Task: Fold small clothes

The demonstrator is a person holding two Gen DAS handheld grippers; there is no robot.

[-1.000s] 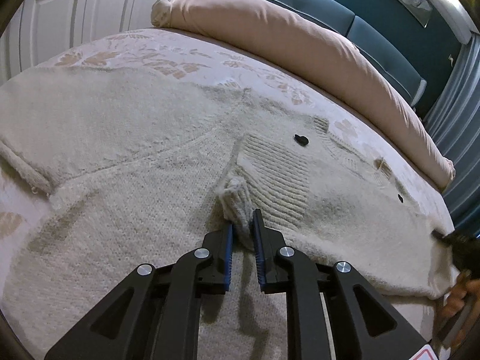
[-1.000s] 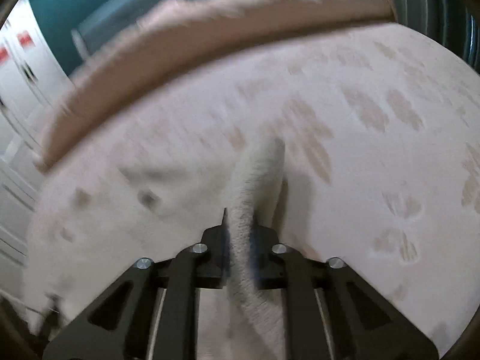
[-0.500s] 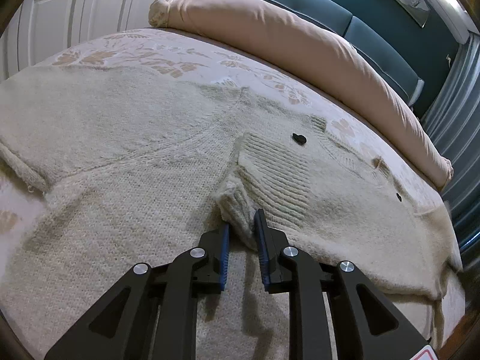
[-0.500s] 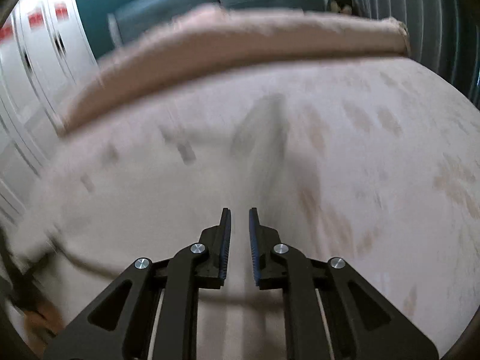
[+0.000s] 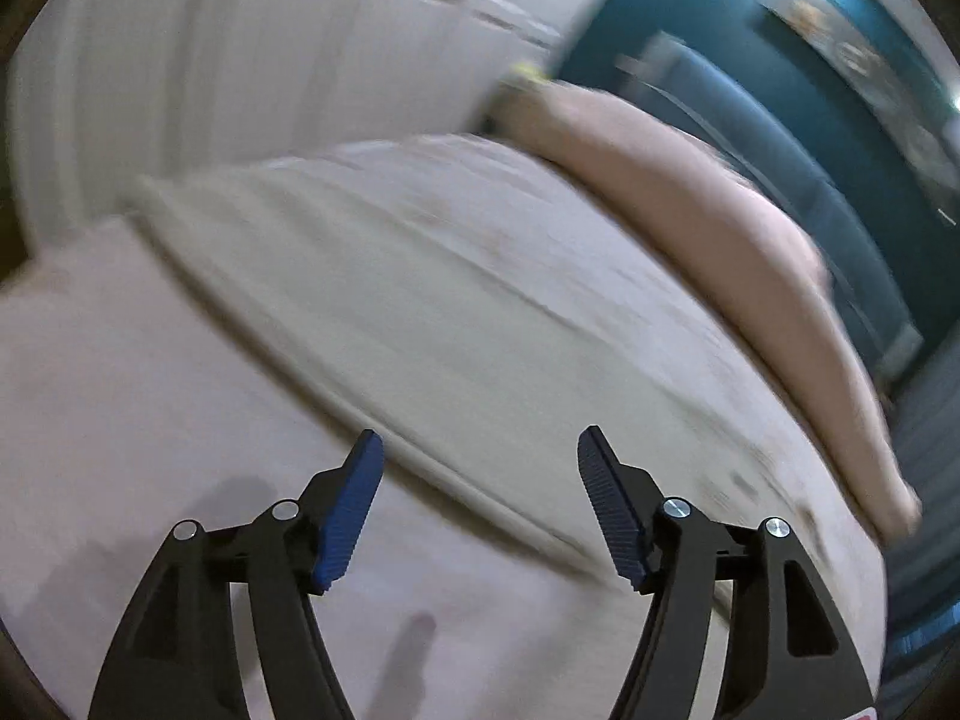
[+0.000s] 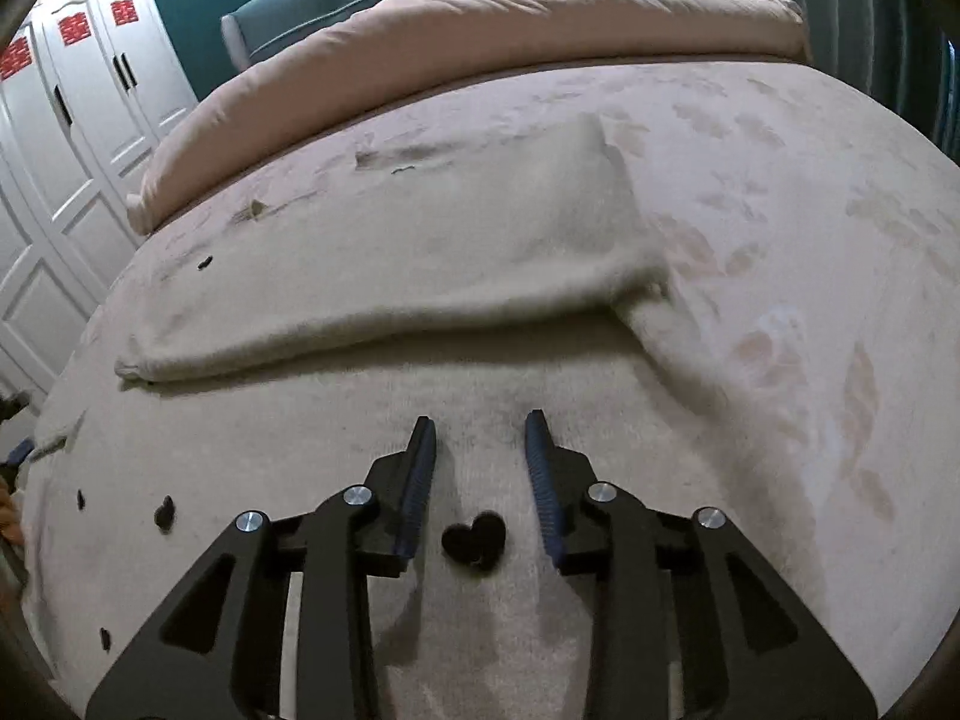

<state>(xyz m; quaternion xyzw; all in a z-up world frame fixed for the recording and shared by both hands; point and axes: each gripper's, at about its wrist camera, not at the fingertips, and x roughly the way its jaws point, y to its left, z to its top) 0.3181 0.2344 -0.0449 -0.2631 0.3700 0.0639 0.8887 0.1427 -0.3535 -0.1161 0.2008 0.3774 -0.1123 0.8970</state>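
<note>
Fingers: left gripper (image 5: 480, 468) spread wide, right gripper (image 6: 480, 438) partly apart, both just opened, nothing between. Cream knit cardigan (image 6: 420, 276) lay flat on the bed (image 6: 810, 210), sleeve folded across. Judged soft, light, floppy, non-slippery; best pinched at hem corners or folded edge.
</note>
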